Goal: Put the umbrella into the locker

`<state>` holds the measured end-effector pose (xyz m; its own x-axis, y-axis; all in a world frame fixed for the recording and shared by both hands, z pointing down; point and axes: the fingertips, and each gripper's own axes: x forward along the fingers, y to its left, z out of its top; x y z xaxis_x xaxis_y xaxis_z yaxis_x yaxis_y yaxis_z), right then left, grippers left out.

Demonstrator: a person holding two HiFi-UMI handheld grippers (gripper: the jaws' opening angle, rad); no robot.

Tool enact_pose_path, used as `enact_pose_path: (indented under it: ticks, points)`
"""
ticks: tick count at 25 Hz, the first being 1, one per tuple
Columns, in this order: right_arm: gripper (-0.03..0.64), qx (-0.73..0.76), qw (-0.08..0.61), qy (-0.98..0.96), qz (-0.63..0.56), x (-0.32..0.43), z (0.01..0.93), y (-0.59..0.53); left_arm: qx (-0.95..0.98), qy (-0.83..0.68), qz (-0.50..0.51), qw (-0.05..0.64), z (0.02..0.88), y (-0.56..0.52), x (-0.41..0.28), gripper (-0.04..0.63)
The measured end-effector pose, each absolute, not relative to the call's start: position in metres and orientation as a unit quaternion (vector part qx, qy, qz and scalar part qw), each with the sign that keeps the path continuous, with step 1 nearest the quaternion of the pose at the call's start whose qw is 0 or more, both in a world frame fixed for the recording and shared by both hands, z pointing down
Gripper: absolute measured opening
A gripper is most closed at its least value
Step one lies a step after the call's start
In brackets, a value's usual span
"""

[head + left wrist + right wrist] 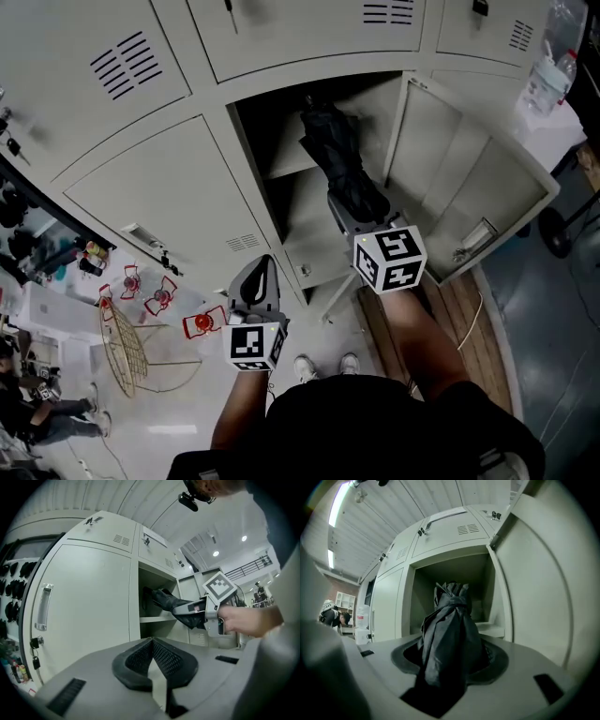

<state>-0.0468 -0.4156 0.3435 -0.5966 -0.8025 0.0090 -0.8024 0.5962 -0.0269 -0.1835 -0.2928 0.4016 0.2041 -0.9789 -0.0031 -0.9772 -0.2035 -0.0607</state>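
Note:
A black folded umbrella (336,150) points into the open locker compartment (279,112), with its far end over the inner shelf (292,161). My right gripper (354,204) is shut on the umbrella's near end, just in front of the opening. In the right gripper view the umbrella (451,625) fills the gap between the jaws of the right gripper (450,645). The locker's back wall (480,584) lies straight behind it. My left gripper (262,270) hangs lower and to the left, in front of a closed door. Its pads meet with nothing between them. The left gripper (152,639) sees the umbrella (174,604) from the side.
The open locker door (473,178) swings out to the right of my right hand. Closed doors (178,197) with a handle (141,236) stand to the left. Red objects (202,323) and a wire basket (122,349) lie on the floor. Bottles (548,70) stand at the upper right.

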Motion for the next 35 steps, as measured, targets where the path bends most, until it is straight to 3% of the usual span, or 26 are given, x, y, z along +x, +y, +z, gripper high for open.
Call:
enact_pose_path:
  ticks: [19, 26, 35]
  points:
    - [0.232, -0.491, -0.146, 0.858, 0.020, -0.091, 0.319, -0.522, -0.817, 0.577, -0.012, 0.018, 0.407, -0.300, -0.171, -0.005]
    - [0.233, -0.482, -0.242, 0.841, 0.043, -0.109, 0.309, -0.548, -0.822, 0.569, -0.007, 0.023, 0.403, -0.304, -0.171, -0.005]
    - [0.242, -0.463, -0.289, 0.836, 0.050, -0.121, 0.326, -0.562, -0.824, 0.566, -0.019, 0.022, 0.406, -0.306, -0.177, -0.005]
